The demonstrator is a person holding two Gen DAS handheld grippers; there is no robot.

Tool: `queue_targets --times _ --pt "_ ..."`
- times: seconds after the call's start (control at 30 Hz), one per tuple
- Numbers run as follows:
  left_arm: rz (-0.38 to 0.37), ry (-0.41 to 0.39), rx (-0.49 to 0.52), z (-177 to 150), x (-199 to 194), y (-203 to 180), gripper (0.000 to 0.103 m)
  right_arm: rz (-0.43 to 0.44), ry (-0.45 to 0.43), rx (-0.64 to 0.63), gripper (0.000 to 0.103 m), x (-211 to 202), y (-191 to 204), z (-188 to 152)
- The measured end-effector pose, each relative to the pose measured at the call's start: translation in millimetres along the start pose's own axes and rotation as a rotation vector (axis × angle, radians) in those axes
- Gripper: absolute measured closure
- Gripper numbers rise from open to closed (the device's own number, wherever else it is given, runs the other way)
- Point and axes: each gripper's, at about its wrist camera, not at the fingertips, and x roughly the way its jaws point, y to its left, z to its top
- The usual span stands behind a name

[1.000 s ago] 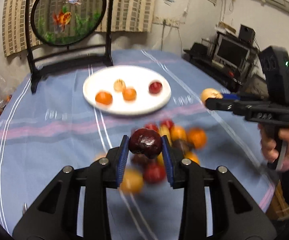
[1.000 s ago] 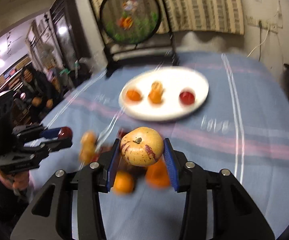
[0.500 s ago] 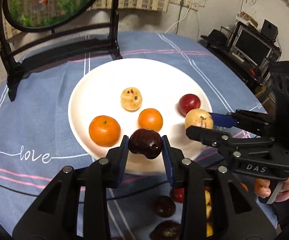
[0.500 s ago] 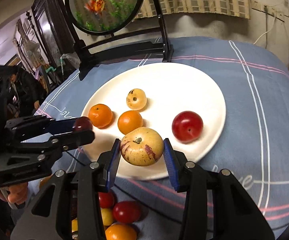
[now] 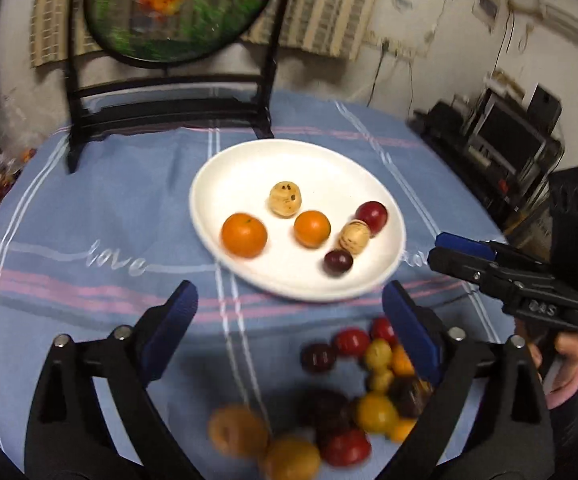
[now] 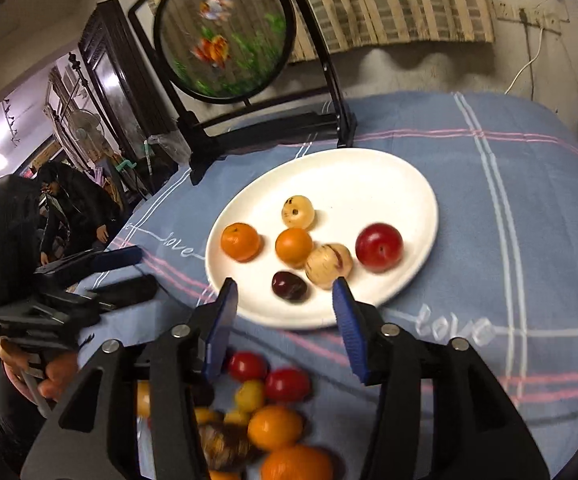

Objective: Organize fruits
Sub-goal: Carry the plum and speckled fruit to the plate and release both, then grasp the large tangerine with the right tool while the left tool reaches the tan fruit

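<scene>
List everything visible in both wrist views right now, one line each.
plate: one, white, mid-table on the cloth.
oranges: two, orange, on the plate's left half.
pale yellow fruits: two, speckled, one toward the back of the plate, one beside the red fruit.
red fruit: one, on the plate's right side.
dark fruit: one, maroon, at the plate's near edge.
loose fruit pile: many, red, yellow, orange and dark, on the cloth in front of the plate; blurred, uncountable.
tablecloth: one, blue with pink and white stripes.
goldfish screen: one, round, black stand, behind the plate.
left tool: open, empty.
right tool: open, empty.
</scene>
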Motion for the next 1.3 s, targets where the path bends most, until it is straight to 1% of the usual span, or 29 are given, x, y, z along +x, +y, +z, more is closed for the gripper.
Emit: queue_targets --times 0.1,0.17,0.2,0.23,0.27,0.3,0.33,0.4,0.5,0.57,0.67,0.7,0.83,1.0,1.3 --pt "-0.008 -0.063 -0.019 -38 -31 6 0.004 -0.03 0.001 0.004 0.045 -17 1 -27" --pt "-0.002 -0.086 -0.037 -65 -38 13 0.004 -0.039 0.01 -0.005 0.045 -22 3 -42" --pt "0.007 -0.083 -0.046 -81 -39 20 0.004 -0.047 0.018 -0.014 0.045 -26 5 -54" --pt "0.022 -0.061 -0.055 -91 -37 25 0.004 -0.052 0.03 -0.016 0.045 -28 8 -63" --pt "0.06 -0.03 -0.061 -98 -33 27 0.004 -0.055 0.04 -0.013 0.045 -29 8 -69" --pt "0.092 -0.026 -0.054 -107 -36 30 0.004 -0.054 0.056 -0.01 0.045 -29 11 -76" --pt "0.097 -0.037 -0.043 -111 -38 31 0.004 -0.051 0.071 -0.012 0.045 -28 14 -82" --pt "0.09 -0.04 -0.025 -116 -42 30 0.004 -0.067 0.081 -0.036 0.045 -29 21 -90" --pt "0.055 -0.038 0.002 -121 -46 25 0.004 -0.151 0.069 -0.113 0.045 -32 33 -100" --pt "0.07 -0.043 0.047 -124 -46 16 0.004 -0.182 0.069 -0.145 0.045 -31 36 -104" --pt "0.088 -0.047 0.108 -124 -47 4 0.004 -0.183 0.08 -0.147 0.045 -30 34 -107" --pt "0.091 -0.048 0.112 -125 -46 4 0.004 -0.187 0.081 -0.144 0.045 -29 32 -107" --pt "0.123 -0.026 0.105 -124 -42 4 0.004 -0.205 0.101 -0.124 0.045 -25 26 -106" --pt "0.127 -0.016 0.112 -125 -41 5 0.004 -0.222 0.114 -0.139 0.045 -21 26 -107" --pt "0.122 -0.029 0.132 -126 -44 1 0.004 -0.267 0.14 -0.193 0.045 -6 30 -108"
